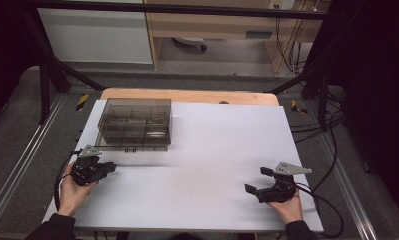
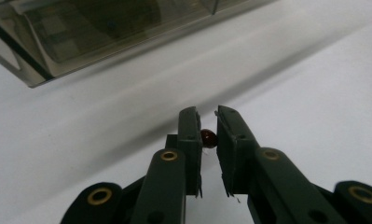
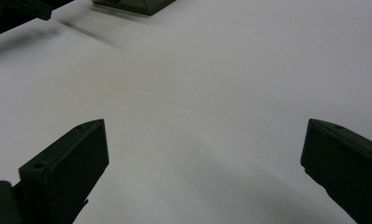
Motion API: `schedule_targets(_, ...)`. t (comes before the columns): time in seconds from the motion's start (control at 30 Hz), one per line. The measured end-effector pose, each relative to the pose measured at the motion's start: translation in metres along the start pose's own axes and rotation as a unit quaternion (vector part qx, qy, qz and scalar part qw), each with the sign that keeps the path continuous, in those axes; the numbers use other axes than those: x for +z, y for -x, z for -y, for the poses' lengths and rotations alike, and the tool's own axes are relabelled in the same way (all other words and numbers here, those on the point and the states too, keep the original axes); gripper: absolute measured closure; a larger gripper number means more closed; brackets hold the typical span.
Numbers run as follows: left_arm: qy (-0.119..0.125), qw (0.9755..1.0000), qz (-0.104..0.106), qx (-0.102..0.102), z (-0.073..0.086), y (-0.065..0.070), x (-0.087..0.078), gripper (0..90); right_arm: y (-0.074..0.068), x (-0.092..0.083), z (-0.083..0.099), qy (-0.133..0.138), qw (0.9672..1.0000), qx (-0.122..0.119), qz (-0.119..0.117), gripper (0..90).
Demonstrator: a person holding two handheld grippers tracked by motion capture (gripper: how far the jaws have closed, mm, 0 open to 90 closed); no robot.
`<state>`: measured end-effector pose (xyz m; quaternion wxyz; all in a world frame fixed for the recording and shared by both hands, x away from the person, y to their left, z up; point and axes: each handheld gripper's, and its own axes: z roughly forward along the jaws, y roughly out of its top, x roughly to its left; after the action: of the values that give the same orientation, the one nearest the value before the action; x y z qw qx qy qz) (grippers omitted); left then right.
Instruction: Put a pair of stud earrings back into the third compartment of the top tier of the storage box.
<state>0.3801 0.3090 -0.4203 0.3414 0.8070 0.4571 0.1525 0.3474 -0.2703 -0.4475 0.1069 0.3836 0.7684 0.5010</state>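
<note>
A: What have the left tongs (image 2: 206, 122) got?

B: A small dark red bead (image 2: 208, 138), round and glossy. The two jaws are pressed in on it from either side, with only a narrow gap left between their tips. It sits a little way back from the tips, just above the white bench (image 2: 314, 84).

A: Is it touching the bench?

B: I can't tell from the left gripper view; the bead is tiny and half hidden by the jaws. From the high view the left tongs (image 1: 108, 166) are low over the bench at its left edge, pointing to the right, held in the person's left hand (image 1: 76, 192).

A: And the box?

B: The smoky clear plastic box (image 1: 135, 123) stands on the bench just beyond the left tongs, near the far left corner. It has dividers inside that split it into compartments. In the left gripper view its front wall (image 2: 104, 32) runs across the top, tilted because the camera is turned.

A: The other side?

B: The right tongs (image 1: 257, 181) are spread wide apart with nothing between them, over bare bench near the front right, well away from the box. The right hand (image 1: 290, 207) holds them low, pointing left.
</note>
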Motion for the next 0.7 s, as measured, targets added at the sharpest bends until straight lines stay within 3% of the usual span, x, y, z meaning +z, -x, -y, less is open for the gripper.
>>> schedule_targets(0.7, 0.019, 0.9988, 0.025, 0.037, -0.025, 0.040, -0.020, 79.6, -0.001, 0.000, 0.000, 0.000, 1.0000, 0.002, 0.001, 1.5)
